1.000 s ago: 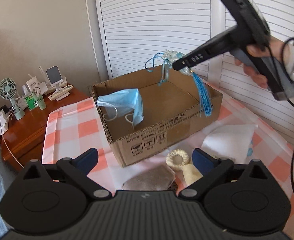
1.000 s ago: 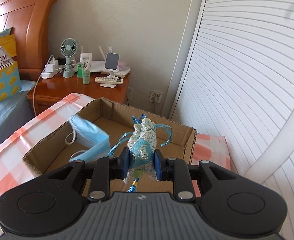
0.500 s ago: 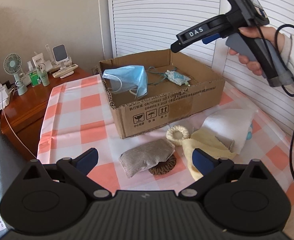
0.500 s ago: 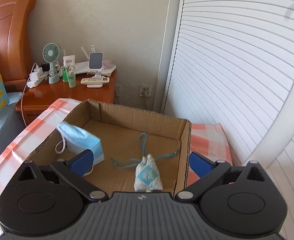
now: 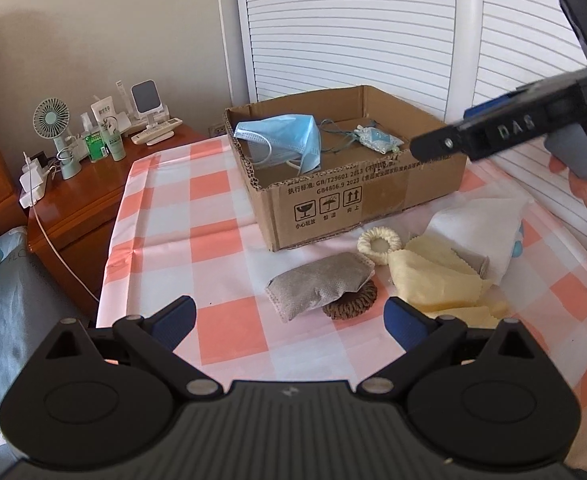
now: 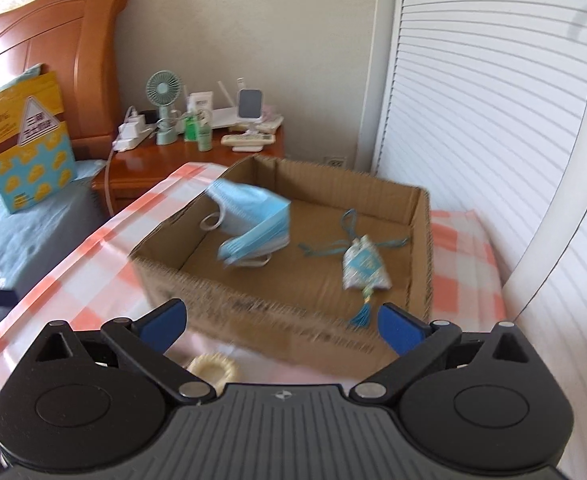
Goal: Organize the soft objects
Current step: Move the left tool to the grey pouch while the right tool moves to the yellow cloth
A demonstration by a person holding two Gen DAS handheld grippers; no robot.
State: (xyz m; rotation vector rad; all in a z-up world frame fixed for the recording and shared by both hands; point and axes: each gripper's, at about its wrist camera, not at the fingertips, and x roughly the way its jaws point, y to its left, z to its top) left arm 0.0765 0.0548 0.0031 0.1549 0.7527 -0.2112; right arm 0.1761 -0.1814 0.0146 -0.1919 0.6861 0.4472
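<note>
The left claw [image 5: 289,322] hangs with its jaws spread over the checked counter [image 5: 213,240]. At 12 o'clock the cardboard box [image 5: 353,204] holds a blue mask [image 5: 289,142] and a sachet [image 5: 377,138]. A grey pouch [image 5: 317,284] lies at centre, yellow cloths [image 5: 433,280] beside it. The right claw [image 5: 489,132] crosses in at 2 o'clock.

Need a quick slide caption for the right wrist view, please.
Open right claw above cardboard box holding blue face mask and tasselled sachet.

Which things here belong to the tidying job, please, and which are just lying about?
Job: box, mask, sachet, grey pouch, cream ring, yellow cloth, white cloth, brown ring.
Lying about: fan, remote, bottles, yellow bag.
</note>
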